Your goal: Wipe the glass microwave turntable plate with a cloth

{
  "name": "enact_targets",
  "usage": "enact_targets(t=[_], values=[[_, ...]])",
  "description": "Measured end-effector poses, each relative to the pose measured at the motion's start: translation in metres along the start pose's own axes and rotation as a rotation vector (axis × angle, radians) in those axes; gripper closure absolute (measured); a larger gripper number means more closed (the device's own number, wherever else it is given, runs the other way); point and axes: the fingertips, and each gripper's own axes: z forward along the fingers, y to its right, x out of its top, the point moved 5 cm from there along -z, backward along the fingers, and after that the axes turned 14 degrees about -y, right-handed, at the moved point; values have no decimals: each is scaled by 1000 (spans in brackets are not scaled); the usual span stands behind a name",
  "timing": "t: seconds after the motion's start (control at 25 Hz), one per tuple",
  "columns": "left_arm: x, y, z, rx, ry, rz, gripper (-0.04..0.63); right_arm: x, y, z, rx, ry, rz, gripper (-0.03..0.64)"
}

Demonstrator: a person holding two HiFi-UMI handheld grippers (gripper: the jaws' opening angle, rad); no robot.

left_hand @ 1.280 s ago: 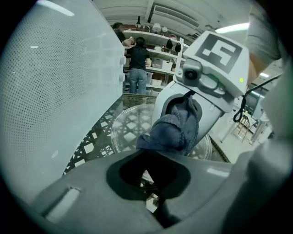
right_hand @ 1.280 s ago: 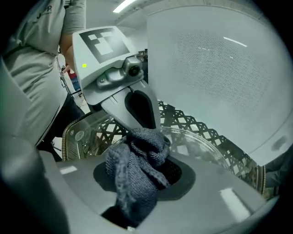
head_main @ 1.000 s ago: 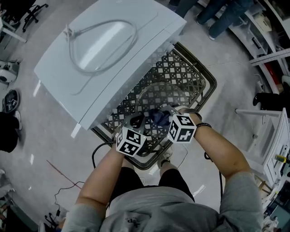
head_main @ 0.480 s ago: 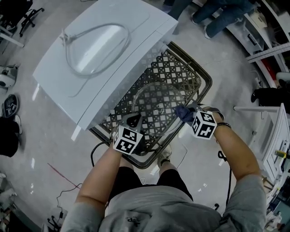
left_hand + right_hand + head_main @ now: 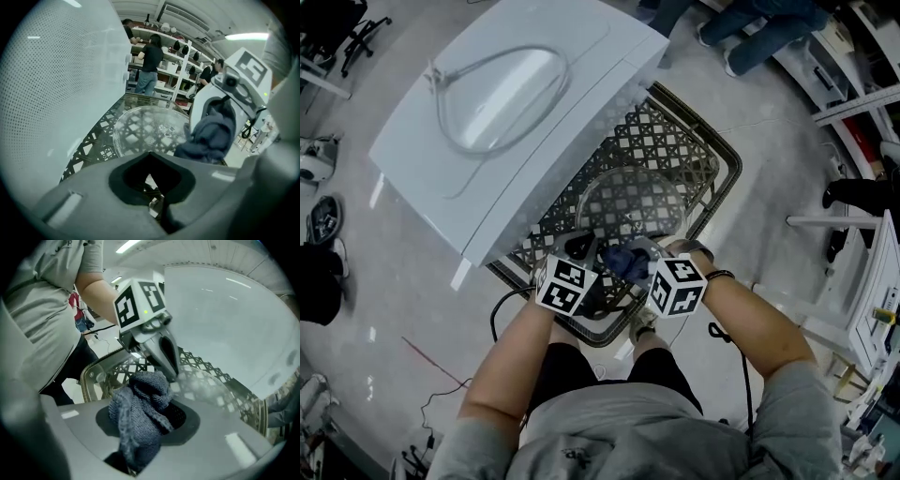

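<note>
- Clamped shut in the right hand-held gripper (image 5: 639, 255): a dark blue knitted cloth (image 5: 140, 413), bunched up and spilling over the jaws.
- Held at the near right edge of the glass turntable plate (image 5: 145, 129), just beside the left hand-held gripper (image 5: 581, 247).
- Closed with the left jaws on the plate's near rim.
- Round, clear and a little speckled near the middle, with dark lattice showing through.
- Lying in a black lattice basket (image 5: 712, 159), close beside a white appliance (image 5: 516, 112).
</note>
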Motion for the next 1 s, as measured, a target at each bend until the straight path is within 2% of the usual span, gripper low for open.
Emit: enact_targets(t=[0.24,0.48,0.72,1.0], values=[[1,0,-1,-17,-5,-7,597,45,-13,32,12,35,-84,471],[1,0,0,-18,-7,20,597,40,-7,36,53,22,-31,469],[0,0,0,-22,-12,31,597,2,1,23,50,-43,30,471],[0,-1,0,-28,-14,30,597,-76,4,-5,45,-217,46,472]])
